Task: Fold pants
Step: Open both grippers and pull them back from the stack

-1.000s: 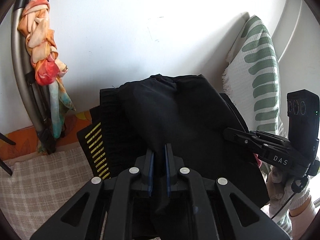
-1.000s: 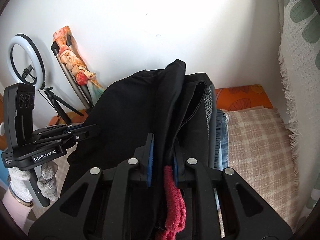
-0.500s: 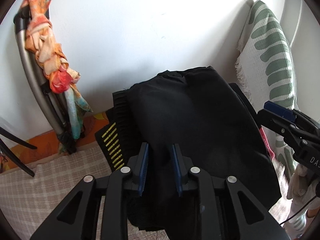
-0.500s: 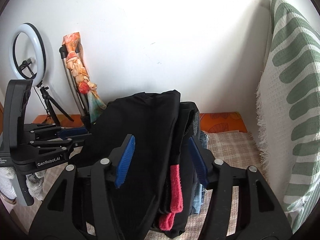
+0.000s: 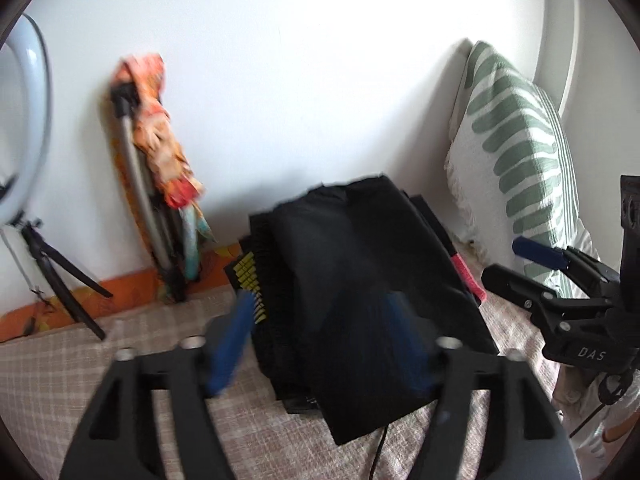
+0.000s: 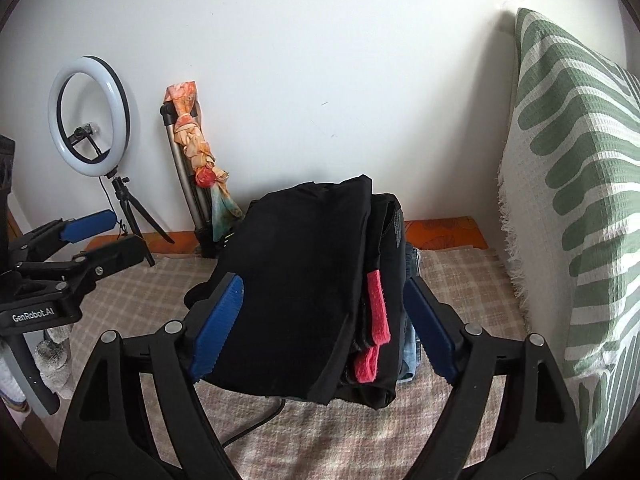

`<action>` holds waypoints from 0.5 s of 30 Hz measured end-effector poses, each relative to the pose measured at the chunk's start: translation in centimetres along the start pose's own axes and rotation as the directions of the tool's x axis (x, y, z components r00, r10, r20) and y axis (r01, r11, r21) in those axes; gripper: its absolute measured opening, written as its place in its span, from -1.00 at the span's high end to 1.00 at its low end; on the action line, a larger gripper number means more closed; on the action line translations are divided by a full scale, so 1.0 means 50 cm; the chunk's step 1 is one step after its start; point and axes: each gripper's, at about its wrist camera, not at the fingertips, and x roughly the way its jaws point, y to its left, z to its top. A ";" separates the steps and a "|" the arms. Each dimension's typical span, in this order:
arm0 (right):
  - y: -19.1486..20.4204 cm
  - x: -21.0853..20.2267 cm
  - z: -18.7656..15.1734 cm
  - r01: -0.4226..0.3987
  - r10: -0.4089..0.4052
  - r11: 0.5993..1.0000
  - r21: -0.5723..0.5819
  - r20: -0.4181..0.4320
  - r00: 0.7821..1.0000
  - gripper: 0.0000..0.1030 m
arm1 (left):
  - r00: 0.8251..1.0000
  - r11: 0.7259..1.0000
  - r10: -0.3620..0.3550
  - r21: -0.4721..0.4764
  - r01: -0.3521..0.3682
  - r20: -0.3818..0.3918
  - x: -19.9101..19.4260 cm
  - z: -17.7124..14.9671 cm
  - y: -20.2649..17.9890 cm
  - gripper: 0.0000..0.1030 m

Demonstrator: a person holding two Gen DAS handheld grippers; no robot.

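Black pants (image 6: 304, 280): matte soft cloth, folded into a rough rectangle, lying on top of a stack of folded clothes (image 6: 384, 320) with a red terry strip and blue denim showing at its right edge. Stack sits on a beige plaid woven cover (image 6: 460, 292), near the white wall (image 6: 320, 60).

My left gripper (image 5: 320, 344): jaws spread wide, holding nothing; blue pads motion-blurred. My right gripper (image 6: 324, 320): jaws spread wide, ribbed blue pads either side of the stack; contact cannot be told.

Green-and-white waffle-weave blanket (image 6: 568, 200), fringed, rises at right. Ring light (image 6: 90, 116) on tripod and a cloth-wrapped stand (image 6: 192, 168) lean at left. Open cover in front of the stack; a black cable (image 6: 256, 424) runs under the front edge.
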 end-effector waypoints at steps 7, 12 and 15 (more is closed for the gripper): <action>0.030 -0.093 -0.023 -0.005 0.003 1.000 0.031 0.065 0.998 -0.87 | 0.996 0.999 0.012 0.047 -0.017 0.088 -0.114 -0.032 -0.026 -0.57; 0.058 -0.155 -0.041 -0.003 -0.001 1.000 0.030 0.109 0.994 -0.99 | 0.995 0.998 0.006 0.064 -0.012 0.102 -0.183 -0.065 -0.041 -0.57; 0.079 -0.192 -0.056 -0.003 -0.001 1.000 0.024 0.132 0.991 -1.00 | 0.994 0.999 0.002 0.045 -0.007 0.113 -0.222 -0.087 -0.043 -0.57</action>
